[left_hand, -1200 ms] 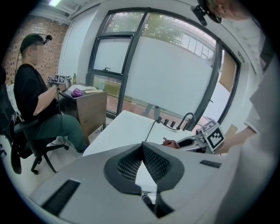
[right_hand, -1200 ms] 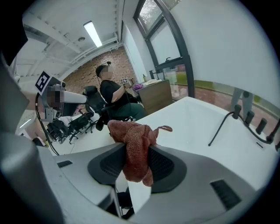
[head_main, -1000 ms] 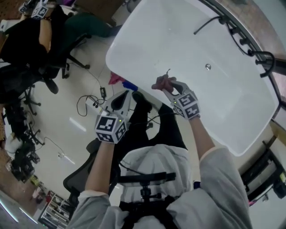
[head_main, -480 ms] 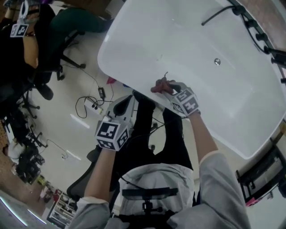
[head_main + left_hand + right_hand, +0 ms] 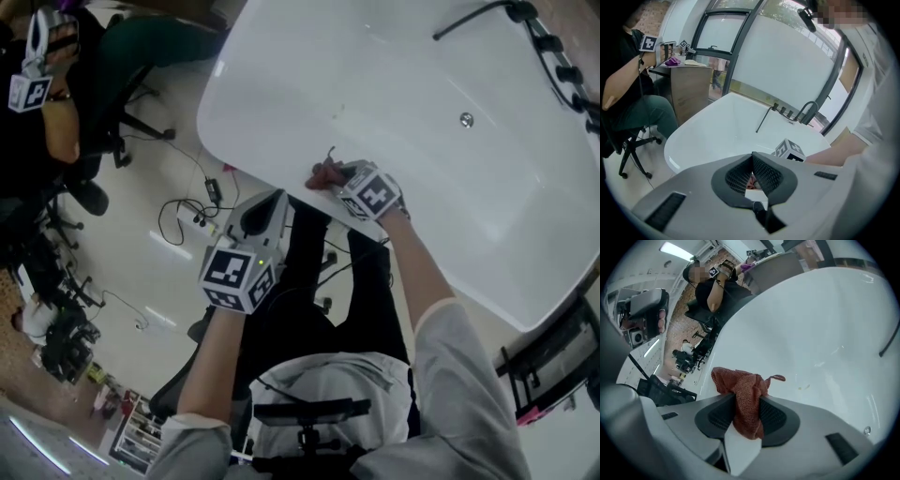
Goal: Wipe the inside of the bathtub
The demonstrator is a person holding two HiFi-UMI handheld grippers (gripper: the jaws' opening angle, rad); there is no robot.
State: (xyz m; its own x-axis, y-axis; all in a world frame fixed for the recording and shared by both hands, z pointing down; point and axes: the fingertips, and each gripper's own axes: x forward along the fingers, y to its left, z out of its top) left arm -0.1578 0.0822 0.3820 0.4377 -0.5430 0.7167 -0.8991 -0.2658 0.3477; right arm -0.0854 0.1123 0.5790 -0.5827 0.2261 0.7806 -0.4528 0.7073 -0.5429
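The white bathtub [image 5: 403, 84] fills the upper right of the head view. My right gripper [image 5: 336, 178] is shut on a crumpled red cloth [image 5: 322, 175] at the tub's near rim, toward its rounded left end. In the right gripper view the cloth [image 5: 740, 380] bulges out between the pads, with the tub's inner wall [image 5: 811, 333] beyond. My left gripper [image 5: 275, 199] hangs outside the tub, just left of the right one, over the floor. Its jaws [image 5: 751, 157] are shut with nothing in them, and the tub [image 5: 722, 131] lies ahead.
The drain [image 5: 466, 119] sits mid-tub. Black taps [image 5: 553, 47] and a black hose [image 5: 469, 21] line the far rim. Cables and a power strip [image 5: 192, 211] lie on the floor to the left. A seated person [image 5: 56, 84] and office chairs are at upper left.
My right gripper has drawn the red cloth away from the drain, toward the near rim and the tub's left end. The left gripper has barely moved.
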